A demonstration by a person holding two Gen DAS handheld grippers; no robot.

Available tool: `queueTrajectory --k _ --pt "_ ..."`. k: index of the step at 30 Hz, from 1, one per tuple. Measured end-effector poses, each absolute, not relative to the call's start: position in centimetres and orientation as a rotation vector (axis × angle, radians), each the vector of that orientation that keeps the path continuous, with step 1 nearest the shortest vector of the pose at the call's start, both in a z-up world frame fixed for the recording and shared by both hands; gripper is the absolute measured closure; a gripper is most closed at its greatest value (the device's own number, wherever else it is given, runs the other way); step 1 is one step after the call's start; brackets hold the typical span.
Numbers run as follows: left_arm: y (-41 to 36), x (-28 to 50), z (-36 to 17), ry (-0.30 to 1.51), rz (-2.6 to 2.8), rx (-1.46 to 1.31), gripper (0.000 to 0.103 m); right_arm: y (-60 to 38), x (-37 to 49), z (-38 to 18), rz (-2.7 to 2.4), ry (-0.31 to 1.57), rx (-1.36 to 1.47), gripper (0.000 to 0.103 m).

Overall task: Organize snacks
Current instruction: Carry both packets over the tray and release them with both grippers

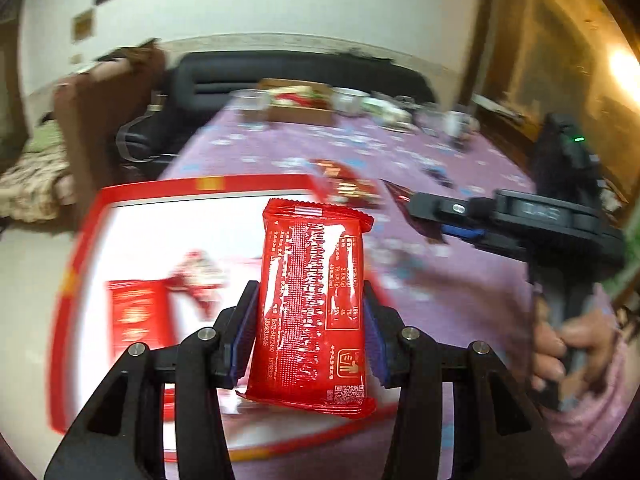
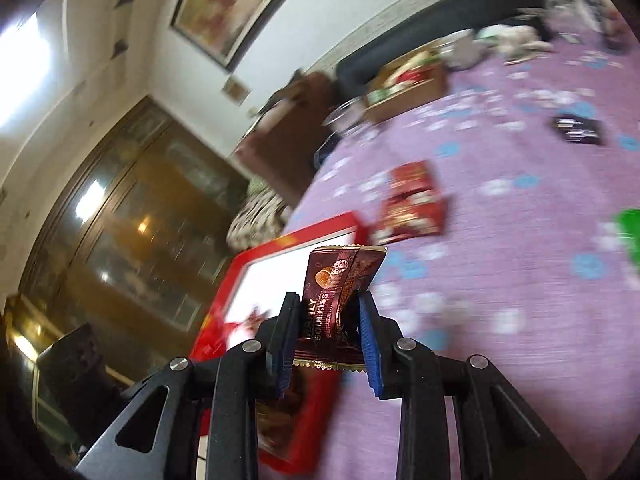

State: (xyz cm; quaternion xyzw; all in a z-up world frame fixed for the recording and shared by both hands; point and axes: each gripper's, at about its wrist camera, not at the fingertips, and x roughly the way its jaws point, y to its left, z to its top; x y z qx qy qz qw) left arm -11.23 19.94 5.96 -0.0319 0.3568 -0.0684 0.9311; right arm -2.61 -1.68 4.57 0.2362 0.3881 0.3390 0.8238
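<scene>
So the left hand-held gripper (image 1: 310, 320) is pinching a bright red snack pack (image 1: 310, 304) across its lower half, blue pads on both long edges, pack standing up above the jaws. It hangs right over the red-rimmed white box (image 1: 80, 240), which already has a couple of red packets (image 1: 134, 316) lying in it, a bit blurry.

The right hand-held gripper (image 2: 328, 328) has a smaller maroon snack packet (image 2: 340, 300) squeezed between its pads, and the wrapper is visibly crumpled and folded in the grip. It sits just at the box's near corner, over the purple flowered cloth on the desk (image 2: 520, 260). From the left camera you can see a hand (image 1: 568, 344) wrapped round that tool's handle.

More loose stuff is on the desk: two dark red packs (image 2: 412, 204) just beyond the box, a black packet (image 2: 578, 130) further out, something green (image 2: 628, 232) at the edge. A cardboard carton (image 1: 300, 110) and cups sit at the far end.

What I'd worry about: both tools are heading for the same box at once, so they could bump each other. The maroon one is held by a crushed fold, so it could slip out short of the rim and land on the cloth. And the tall red pack could tip when let go and hang over the rim.
</scene>
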Motion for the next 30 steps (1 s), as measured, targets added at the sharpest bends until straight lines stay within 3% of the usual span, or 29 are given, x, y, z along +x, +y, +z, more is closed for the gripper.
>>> queueTrajectory --k 13,19,30 --pt "24.7 -11.7 4.1 0.696 0.132 -0.010 0.057 10.7 -3.5 4.0 0.809 0.888 0.278 0.068" --pt "25.0 -11.7 4.4 0.670 0.190 0.027 0.050 9.8 -3.8 4.4 0.795 0.852 0.270 0.058" --pt "23.3 -11.1 4.7 0.693 0.165 0.053 0.047 2.8 -2.5 5.3 0.677 0.812 0.301 0.052"
